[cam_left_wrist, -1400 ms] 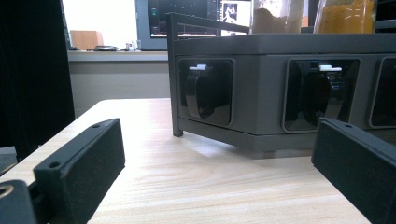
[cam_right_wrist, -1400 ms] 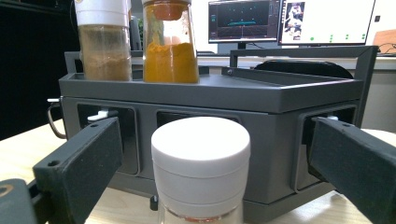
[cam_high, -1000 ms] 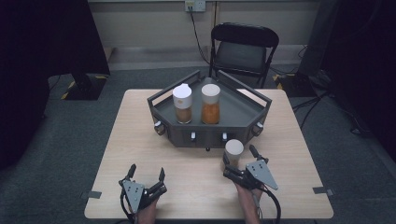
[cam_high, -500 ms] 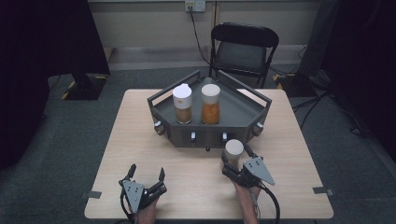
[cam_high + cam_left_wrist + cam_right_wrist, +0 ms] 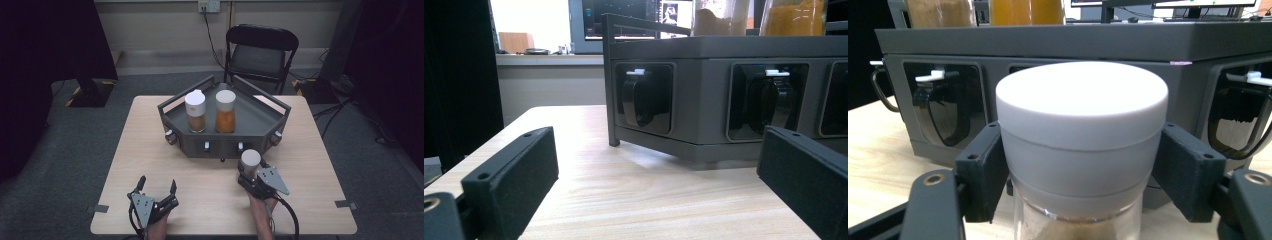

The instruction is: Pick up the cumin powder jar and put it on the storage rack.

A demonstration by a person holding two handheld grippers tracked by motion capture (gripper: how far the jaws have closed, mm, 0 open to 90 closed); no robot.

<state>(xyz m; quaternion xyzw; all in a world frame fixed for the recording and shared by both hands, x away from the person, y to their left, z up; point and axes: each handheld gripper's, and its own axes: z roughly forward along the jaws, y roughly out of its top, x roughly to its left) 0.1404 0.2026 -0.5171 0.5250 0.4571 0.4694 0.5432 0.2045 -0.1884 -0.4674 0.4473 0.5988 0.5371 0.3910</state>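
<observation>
**Right Gripper Closed on Jar in Front of Tray**

The jar (image 5: 250,161) stood upright on the table (image 5: 150,150), just in front of the dark tray (image 5: 260,120), near the right end of the tray's front wall. The right gripper (image 5: 248,173) sat directly behind the jar on the person's side. Its jaws had just been closing with the jar between them. In the right gripper view, both pads pressed against the white lid (image 5: 1082,125), one on each side, so the jar (image 5: 1078,220) was held at lid height.

The left gripper (image 5: 157,186) rested on the table in front of the tray, toward the tray's left end and well apart from the jar. Its jaws stood wide with nothing between them.

Two more jars stood inside the tray: a brown-filled jar (image 5: 195,111) and an orange-filled jar (image 5: 225,111), side by side.
</observation>
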